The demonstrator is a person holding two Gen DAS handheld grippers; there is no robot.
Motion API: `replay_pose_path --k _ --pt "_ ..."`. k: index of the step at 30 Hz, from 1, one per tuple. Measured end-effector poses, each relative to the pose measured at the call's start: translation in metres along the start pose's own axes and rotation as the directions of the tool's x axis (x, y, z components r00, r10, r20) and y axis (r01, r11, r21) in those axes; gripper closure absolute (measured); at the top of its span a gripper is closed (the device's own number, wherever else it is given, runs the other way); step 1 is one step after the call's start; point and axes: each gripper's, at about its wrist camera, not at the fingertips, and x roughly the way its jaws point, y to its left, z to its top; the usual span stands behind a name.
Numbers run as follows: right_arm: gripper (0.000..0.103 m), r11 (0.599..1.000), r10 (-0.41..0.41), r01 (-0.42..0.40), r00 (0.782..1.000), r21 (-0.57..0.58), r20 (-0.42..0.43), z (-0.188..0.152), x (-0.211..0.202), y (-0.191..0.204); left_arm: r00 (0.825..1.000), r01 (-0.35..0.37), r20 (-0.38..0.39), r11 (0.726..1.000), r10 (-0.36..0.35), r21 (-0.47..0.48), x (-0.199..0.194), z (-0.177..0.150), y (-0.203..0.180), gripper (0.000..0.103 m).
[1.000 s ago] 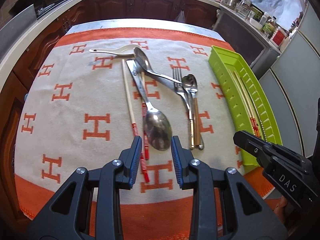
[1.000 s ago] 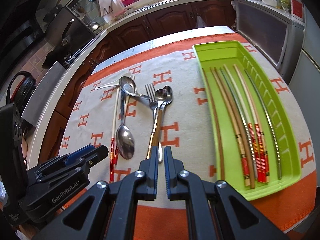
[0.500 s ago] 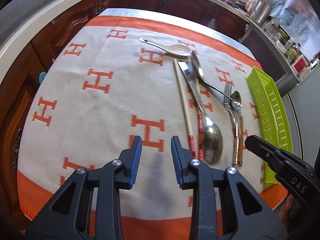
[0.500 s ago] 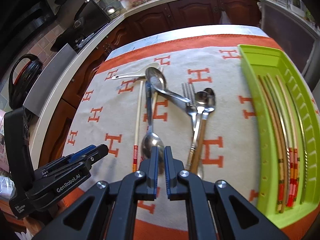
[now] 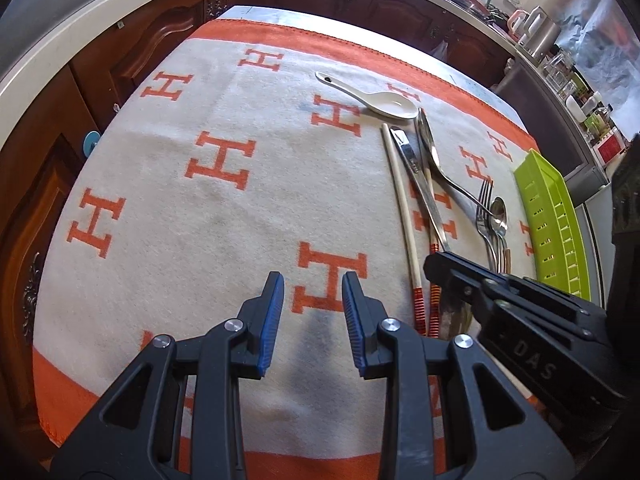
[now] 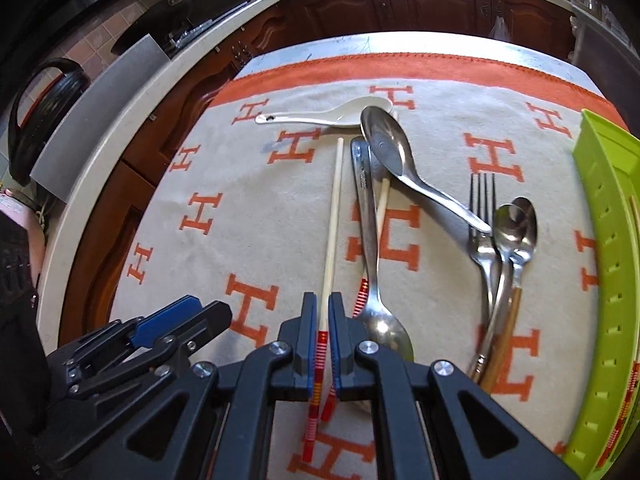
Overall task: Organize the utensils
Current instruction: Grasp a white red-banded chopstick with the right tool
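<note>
On the H-patterned cloth lie a pale chopstick with a red-striped end (image 6: 334,216) (image 5: 404,208) and a second chopstick (image 6: 384,196) partly under a long steel spoon (image 6: 370,240). A white ceramic spoon (image 6: 332,116), another steel spoon (image 6: 386,148), a fork (image 6: 482,216) and two small spoons (image 6: 516,224) lie with them. My right gripper (image 6: 322,308) is shut to a thin slit and hovers over the first chopstick's striped end, which shows through the slit. My left gripper (image 5: 313,292) is open over bare cloth, left of the utensils.
A green slotted tray (image 6: 604,208) (image 5: 556,216) stands along the cloth's right side, with chopstick ends showing inside it. Dark wooden cabinets and a pale counter edge ring the table. The cloth's left half (image 5: 192,208) carries no objects.
My right gripper has moved left, from above the fork and small spoons to above the chopstick's striped end. My left gripper has swung left, off the utensils. Neither has changed its opening.
</note>
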Motion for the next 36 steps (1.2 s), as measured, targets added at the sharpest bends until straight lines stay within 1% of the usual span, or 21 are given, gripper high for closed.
replay_pose_path --k 3,7,14,18,19,20,21,23,26,28,30,34,36 --pt "0.097 1.0 -0.015 0.015 1.0 -0.005 -0.022 0.002 0.011 0.001 1.0 0.001 -0.003 1.0 -0.001 -0.01 0.002 0.002 0.005 0.076" --pt "0.097 0.999 -0.043 0.042 0.999 -0.031 -0.02 0.004 0.016 0.007 1.0 0.002 -0.008 1.0 -0.002 -0.021 0.005 0.004 0.009 0.076" --pt "0.089 0.994 -0.077 0.076 0.997 -0.075 -0.006 0.008 0.021 0.016 1.0 0.006 -0.015 1.0 -0.006 -0.026 0.009 0.006 0.011 0.076" --pt "0.089 0.987 -0.108 0.108 0.994 -0.121 0.01 0.008 0.022 0.022 1.0 0.001 -0.014 0.999 -0.001 -0.033 0.008 0.007 0.012 0.076" --pt "0.091 0.985 -0.116 0.117 0.993 -0.13 0.012 0.008 0.023 0.023 1.0 0.004 -0.014 0.999 -0.005 -0.036 0.008 0.007 0.013 0.076" --pt "0.096 0.982 -0.129 0.131 0.991 -0.136 0.018 0.007 0.023 0.024 1.0 0.005 -0.013 0.999 -0.005 -0.038 0.008 0.008 0.013 0.076" --pt "0.096 0.982 -0.13 0.132 0.991 -0.135 0.021 0.007 0.023 0.023 1.0 0.003 -0.011 0.999 -0.004 -0.038 0.007 0.008 0.013 0.076" --pt "0.097 0.987 -0.11 0.112 0.994 -0.112 0.017 0.008 0.022 0.019 1.0 0.002 -0.007 0.999 -0.002 -0.034 0.005 0.009 0.012 0.076" --pt "0.098 0.997 -0.045 0.045 0.999 -0.058 0.0 0.008 0.018 0.01 1.0 -0.001 -0.007 1.0 0.001 -0.025 0.005 0.01 0.01 0.076" --pt "0.098 1.0 0.006 -0.006 1.0 -0.026 0.007 0.006 0.008 0.003 1.0 -0.003 -0.008 1.0 0.003 -0.016 0.005 0.011 0.008 0.076" --pt "0.098 0.999 0.037 -0.037 0.999 -0.001 0.022 0.006 -0.001 -0.002 1.0 0.0 -0.015 1.0 0.0 -0.006 0.006 0.012 0.004 0.076" --pt "0.098 0.995 0.077 -0.08 0.995 0.054 0.061 0.006 -0.024 -0.018 0.998 0.042 -0.041 0.999 -0.042 0.006 0.012 0.015 -0.006 0.076" --pt "0.098 0.993 0.087 -0.093 0.992 0.075 0.088 0.006 -0.035 -0.027 0.994 0.085 -0.072 0.996 -0.084 0.009 0.016 0.019 -0.014 0.076"
